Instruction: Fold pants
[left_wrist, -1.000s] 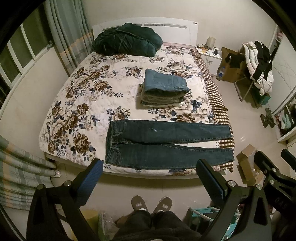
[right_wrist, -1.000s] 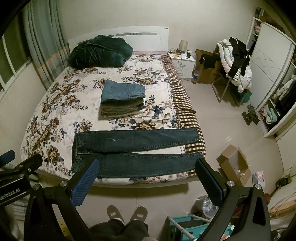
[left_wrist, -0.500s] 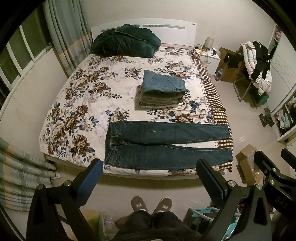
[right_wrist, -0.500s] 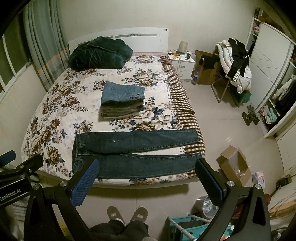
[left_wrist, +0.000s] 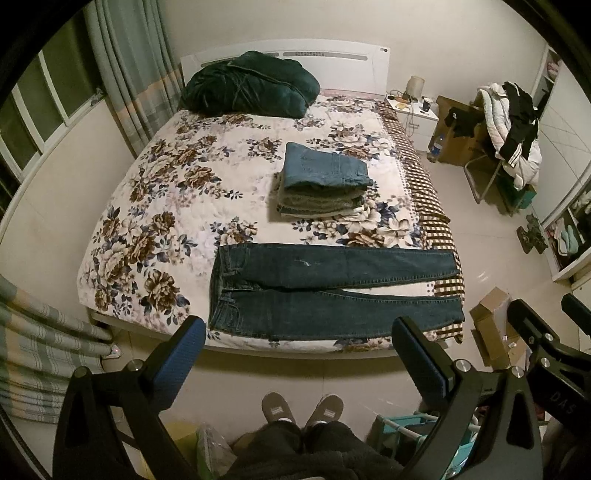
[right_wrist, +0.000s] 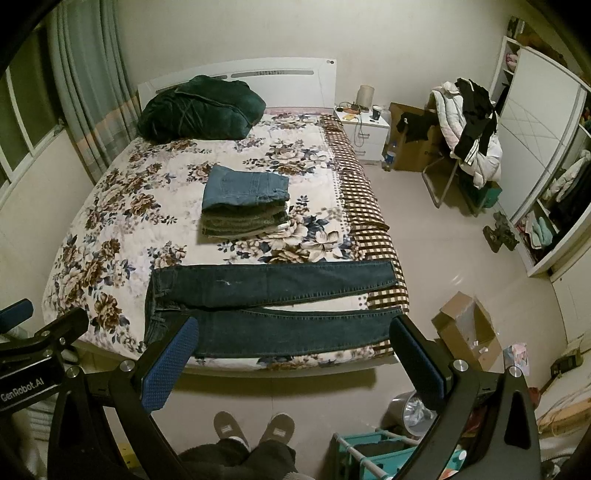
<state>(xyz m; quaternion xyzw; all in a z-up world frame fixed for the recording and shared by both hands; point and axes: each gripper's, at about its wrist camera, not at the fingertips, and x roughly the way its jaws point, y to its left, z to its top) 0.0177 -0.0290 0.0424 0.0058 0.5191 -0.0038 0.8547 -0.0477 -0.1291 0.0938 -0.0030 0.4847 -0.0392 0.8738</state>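
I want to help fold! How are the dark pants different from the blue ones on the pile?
The dark jeans lie spread flat, legs stretched across the bed's near edge; the lighter blue jeans are folded into a small rectangle. The dark jeans touch the quilt; the blue jeans top a stack. Both are denim.

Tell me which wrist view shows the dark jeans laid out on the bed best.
The left wrist view: the dark jeans lie fully uncovered from waistband to both hems. In the right wrist view the right tool has one finger over the waistband corner and another at the near hem.
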